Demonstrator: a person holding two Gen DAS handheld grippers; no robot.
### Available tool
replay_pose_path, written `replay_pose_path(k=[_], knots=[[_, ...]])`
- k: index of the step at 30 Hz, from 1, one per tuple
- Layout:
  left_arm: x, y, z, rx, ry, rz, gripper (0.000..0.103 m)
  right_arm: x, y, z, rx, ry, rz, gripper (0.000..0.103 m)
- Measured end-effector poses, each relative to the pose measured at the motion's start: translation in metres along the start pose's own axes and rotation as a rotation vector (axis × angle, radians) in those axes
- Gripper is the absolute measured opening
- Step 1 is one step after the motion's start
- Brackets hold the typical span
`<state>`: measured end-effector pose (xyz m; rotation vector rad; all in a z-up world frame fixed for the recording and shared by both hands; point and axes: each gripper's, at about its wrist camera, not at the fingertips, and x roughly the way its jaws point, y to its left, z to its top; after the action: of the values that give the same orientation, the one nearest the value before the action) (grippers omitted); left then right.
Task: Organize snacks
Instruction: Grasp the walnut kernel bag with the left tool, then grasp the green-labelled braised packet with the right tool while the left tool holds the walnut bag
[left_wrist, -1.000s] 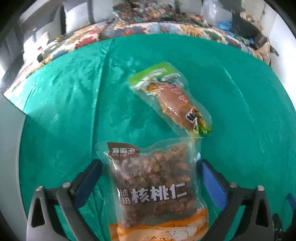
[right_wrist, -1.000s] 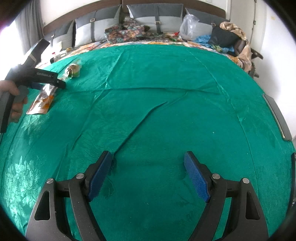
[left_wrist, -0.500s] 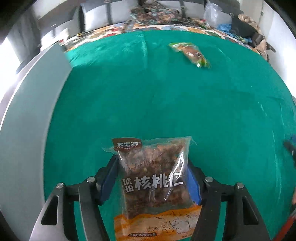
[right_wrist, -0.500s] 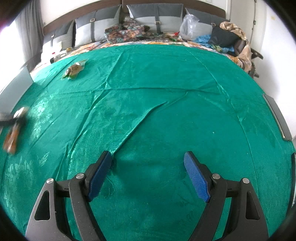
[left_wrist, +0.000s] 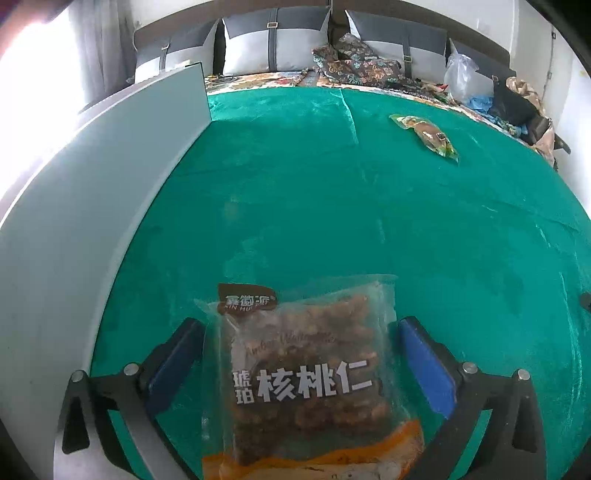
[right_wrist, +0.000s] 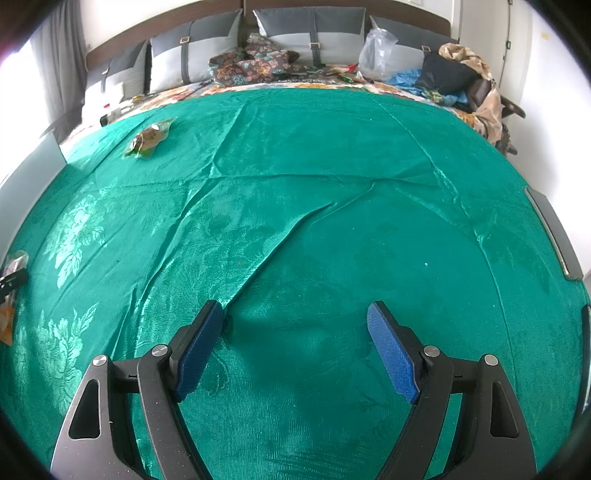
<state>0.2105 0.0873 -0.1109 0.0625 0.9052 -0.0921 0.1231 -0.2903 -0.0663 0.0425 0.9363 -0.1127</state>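
Currently, per view:
left gripper (left_wrist: 301, 343): fingers spread, blue pads (left_wrist: 424, 365) on either side of the walnut pack (left_wrist: 306, 373); small gaps show between pads and bag edges, so can't confirm a pinch from the wrist view.
walnut pack: clear bag of brown candied walnuts, orange band at the near end, dark brand tab at the far left corner; sits between the left fingers, over the green cloth (left_wrist: 351, 229).
grey panel (left_wrist: 92, 206): flat pale board along the left edge of the cloth, just beside the left gripper.
second snack (left_wrist: 430, 134): small green-ended packet with a brown item inside, lying flat far across the cloth, well apart from the walnut pack.
right gripper (right_wrist: 295, 336): spread wide, nothing between the pads, just above bare wrinkled cloth.
right view extras: second snack at far left (right_wrist: 149, 138); walnut pack edge only partly visible at the left border (right_wrist: 9, 291).
background: grey pillows (right_wrist: 314, 35), patterned bedding (right_wrist: 255, 62), clear plastic bag (right_wrist: 376, 51).
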Motion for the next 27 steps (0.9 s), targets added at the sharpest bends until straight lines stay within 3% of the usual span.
replay_pose_path(k=[13, 16, 20, 23, 27], knots=[[0.001, 0.0, 0.002, -0.001, -0.001, -0.001, 0.103, 0.0, 0.0, 0.0, 0.001, 0.0, 0.0, 0.083], [0.001, 0.0, 0.002, 0.0, -0.001, 0.0, 0.103, 0.003, 0.002, 0.008, -0.005, 0.054, 0.006, 0.084], [0.001, 0.0, 0.002, 0.0, -0.001, -0.002, 0.103, 0.02, 0.02, 0.049, -0.001, 0.127, 0.083, 0.083], [0.001, 0.0, 0.002, 0.0, -0.001, -0.002, 0.103, 0.038, 0.05, 0.098, -0.009, 0.118, 0.153, 0.083], [0.001, 0.0, 0.002, 0.0, -0.001, -0.002, 0.103, 0.082, 0.101, 0.16, -0.041, 0.182, 0.213, 0.083]])
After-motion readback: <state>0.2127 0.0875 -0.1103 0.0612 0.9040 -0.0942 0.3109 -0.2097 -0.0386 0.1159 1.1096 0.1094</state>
